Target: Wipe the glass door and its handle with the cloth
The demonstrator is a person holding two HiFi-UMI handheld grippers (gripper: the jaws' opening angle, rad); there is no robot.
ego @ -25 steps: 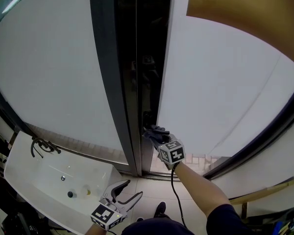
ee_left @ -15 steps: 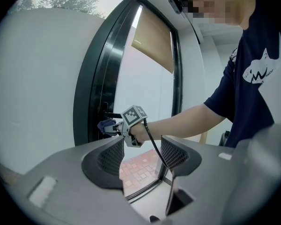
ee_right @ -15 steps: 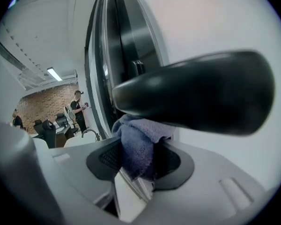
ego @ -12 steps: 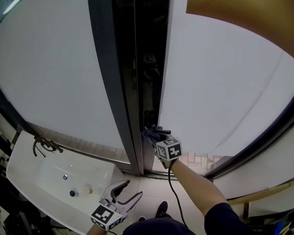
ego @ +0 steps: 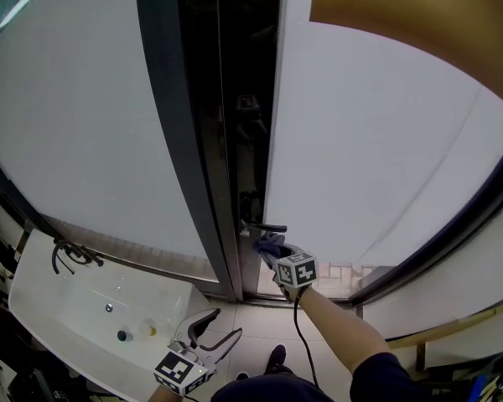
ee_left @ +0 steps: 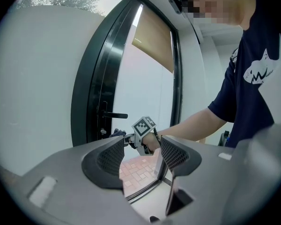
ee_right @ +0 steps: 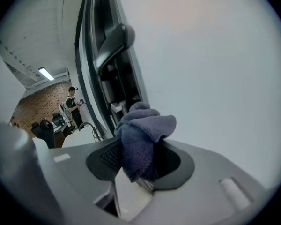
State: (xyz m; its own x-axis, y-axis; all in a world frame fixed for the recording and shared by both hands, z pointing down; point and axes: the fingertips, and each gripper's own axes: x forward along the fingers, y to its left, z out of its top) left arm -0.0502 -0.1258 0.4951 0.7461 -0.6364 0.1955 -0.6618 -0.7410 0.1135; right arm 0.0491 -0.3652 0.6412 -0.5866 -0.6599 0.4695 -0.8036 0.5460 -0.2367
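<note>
Two tongs: the right tongs (ego: 271, 245) pinch the bunched cloth (ee_right: 141, 134) just below the handle (ee_right: 113, 43) at the glass door (ego: 369, 166) edge; the left tongs (ego: 214, 329) hang wide, empty. Best raise the cloth and rub along the handle.

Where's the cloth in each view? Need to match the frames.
Head view: cloth low centre, at the tip of the right tool, just below the door handle.
Left gripper view: small dark wad left of centre, under the handle.
Right gripper view: cloth at centre, bunched between the jaws; handle above it.
Shared landmark: the door handle.
</note>
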